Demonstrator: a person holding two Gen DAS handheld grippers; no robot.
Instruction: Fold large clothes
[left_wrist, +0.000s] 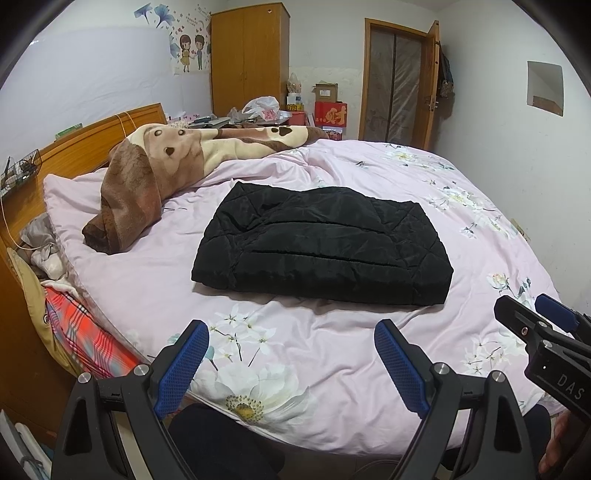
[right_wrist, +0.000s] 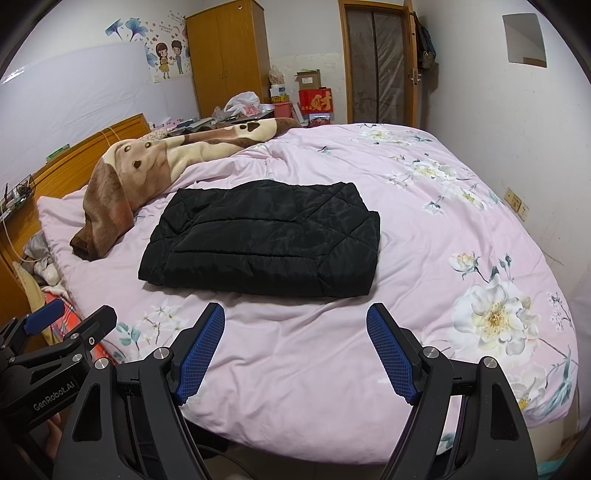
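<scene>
Lying: jacket (left_wrist: 325, 245) folded flat mid-bed, on the quilt (left_wrist: 332, 350).
Left gripper (left_wrist: 291, 363): released, empty, short of the jacket's near edge.
Right gripper (right_wrist: 295, 349): released, empty, likewise apart.

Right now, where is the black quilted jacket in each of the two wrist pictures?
Left wrist view: the folded black quilted jacket lies at the picture's centre, on the pink floral duvet.
Right wrist view: the jacket lies left of centre, on the same duvet.
Shared landmark: the brown cartoon blanket, left of the jacket in both.
</scene>
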